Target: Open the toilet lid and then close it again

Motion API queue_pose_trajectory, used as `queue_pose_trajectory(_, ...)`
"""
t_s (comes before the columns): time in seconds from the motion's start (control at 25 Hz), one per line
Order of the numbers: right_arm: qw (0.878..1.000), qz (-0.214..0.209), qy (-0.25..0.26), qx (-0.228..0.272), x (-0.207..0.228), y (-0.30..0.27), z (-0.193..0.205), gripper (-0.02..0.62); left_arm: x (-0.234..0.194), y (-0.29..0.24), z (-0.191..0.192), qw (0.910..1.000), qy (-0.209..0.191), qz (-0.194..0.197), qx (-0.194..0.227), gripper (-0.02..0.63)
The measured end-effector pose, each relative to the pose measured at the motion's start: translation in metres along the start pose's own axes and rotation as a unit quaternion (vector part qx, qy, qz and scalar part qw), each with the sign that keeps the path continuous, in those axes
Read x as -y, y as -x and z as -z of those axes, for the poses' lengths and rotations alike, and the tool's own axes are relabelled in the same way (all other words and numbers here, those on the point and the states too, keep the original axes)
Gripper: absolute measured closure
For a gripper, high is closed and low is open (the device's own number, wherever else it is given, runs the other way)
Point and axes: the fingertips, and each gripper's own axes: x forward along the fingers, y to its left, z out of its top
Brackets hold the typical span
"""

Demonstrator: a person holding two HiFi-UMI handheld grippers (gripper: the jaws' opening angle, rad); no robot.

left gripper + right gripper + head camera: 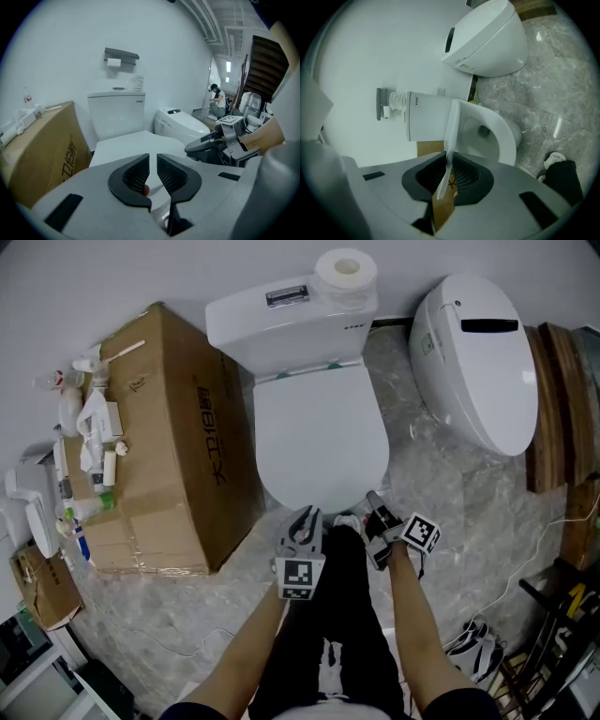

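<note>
Lid (452,126) edge pinched in right tongs (449,159); left tongs (153,161) narrowly apart, empty.

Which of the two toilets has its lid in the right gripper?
The toilet with the cistern, beside the cardboard box; the right gripper pinches its lid. The tankless toilet is untouched.

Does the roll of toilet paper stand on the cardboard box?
No, the toilet paper roll stands on the toilet tank, to the right of the cardboard box.

Marble floor (450,493) carries toilet (319,437) ahead of left gripper (305,519), box (178,456) to its left, second toilet (478,362) right of right gripper (374,505).
</note>
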Motion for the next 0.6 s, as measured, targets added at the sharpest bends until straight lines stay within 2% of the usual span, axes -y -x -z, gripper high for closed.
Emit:
queue_pose_trajectory(0.2, 1.000, 0.021, -0.003, -0.012, -0.018, 0.001, -0.002, 0.558, -0.008, 0.012, -0.017, 1.0000, -0.001, -0.004, -0.006, 0.554)
queue_pose_trajectory(0.36, 1.000, -0.006, 0.005, -0.006, -0.037, 0.000, -0.010, 0.558, -0.013, 0.013, -0.026, 0.9998, -0.010, -0.004, -0.013, 0.551)
queue_pose_trajectory(0.6, 1.000, -0.011, 0.000, -0.002, -0.056, 0.000, -0.016, 0.558, -0.017, 0.014, -0.039, 0.9997, -0.021, -0.003, -0.013, 0.551)
